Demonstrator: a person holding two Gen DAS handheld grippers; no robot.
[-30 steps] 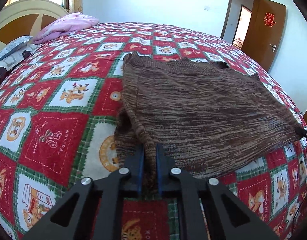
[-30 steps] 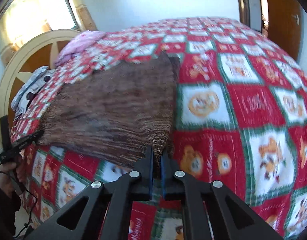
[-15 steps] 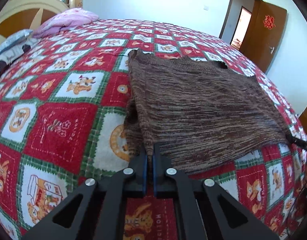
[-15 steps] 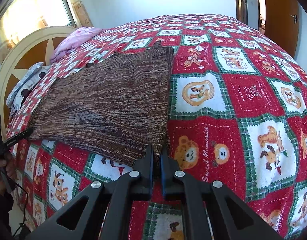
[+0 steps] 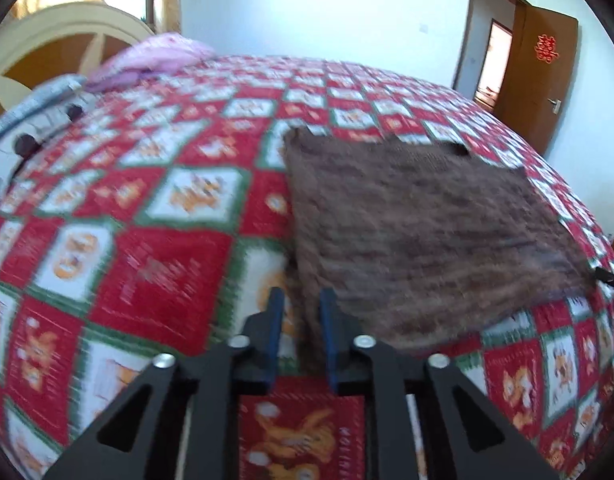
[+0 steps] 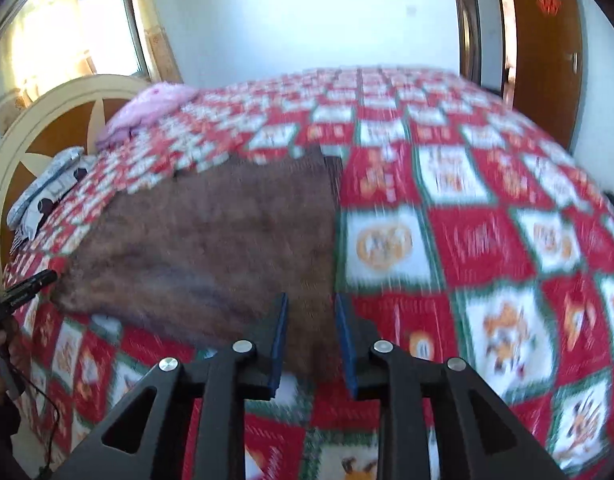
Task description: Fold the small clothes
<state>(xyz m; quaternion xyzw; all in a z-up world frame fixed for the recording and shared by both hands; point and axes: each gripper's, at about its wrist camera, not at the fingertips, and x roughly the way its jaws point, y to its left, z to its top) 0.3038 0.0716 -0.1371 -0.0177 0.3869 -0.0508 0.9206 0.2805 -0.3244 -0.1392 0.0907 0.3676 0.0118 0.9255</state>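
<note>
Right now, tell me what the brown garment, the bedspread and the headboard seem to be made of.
Brown garment: looks like knitted yarn, matte, with streaky ribbed rows.
Bedspread: seemingly soft printed cloth, matte, red and white squares with green borders.
Headboard: probably wood, cream-painted frame around smooth brown panels; blur leaves it uncertain.

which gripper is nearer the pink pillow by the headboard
Left, as far as the views show. The left gripper is at the brown knit's corner on the pink pillow's side; the right gripper is at the opposite near corner.
</note>
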